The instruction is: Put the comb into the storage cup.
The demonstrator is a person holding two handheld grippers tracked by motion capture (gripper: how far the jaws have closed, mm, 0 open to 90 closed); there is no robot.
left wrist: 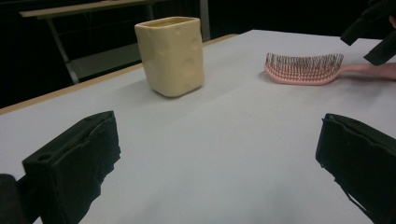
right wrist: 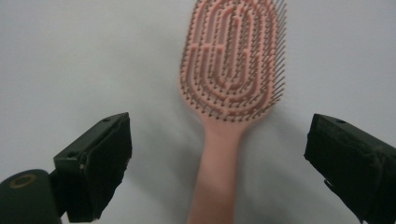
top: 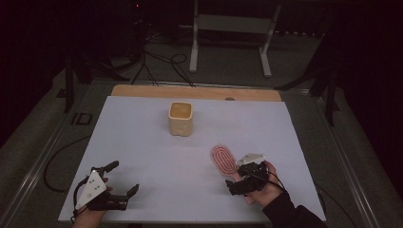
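Note:
A pink hairbrush (top: 223, 160) lies bristles up on the white table sheet (top: 142, 137), right of centre, its handle pointing toward the near edge. My right gripper (top: 236, 178) hovers over that handle. In the right gripper view the brush (right wrist: 233, 60) runs up the middle and the right gripper (right wrist: 217, 135) stands open, one jaw on each side of the handle, with clear gaps and no contact. A cream cup (top: 181, 118) stands upright toward the far middle. My left gripper (top: 122, 178) is open and empty at the near left; its own view shows the cup (left wrist: 173, 56) and brush (left wrist: 303, 70) beyond it.
A wooden strip (top: 190, 91) shows along the table's far edge. Beyond it stand a white metal frame (top: 228, 23) and loose cables on the floor. A wide stretch of bare sheet lies between the two grippers and in front of the cup.

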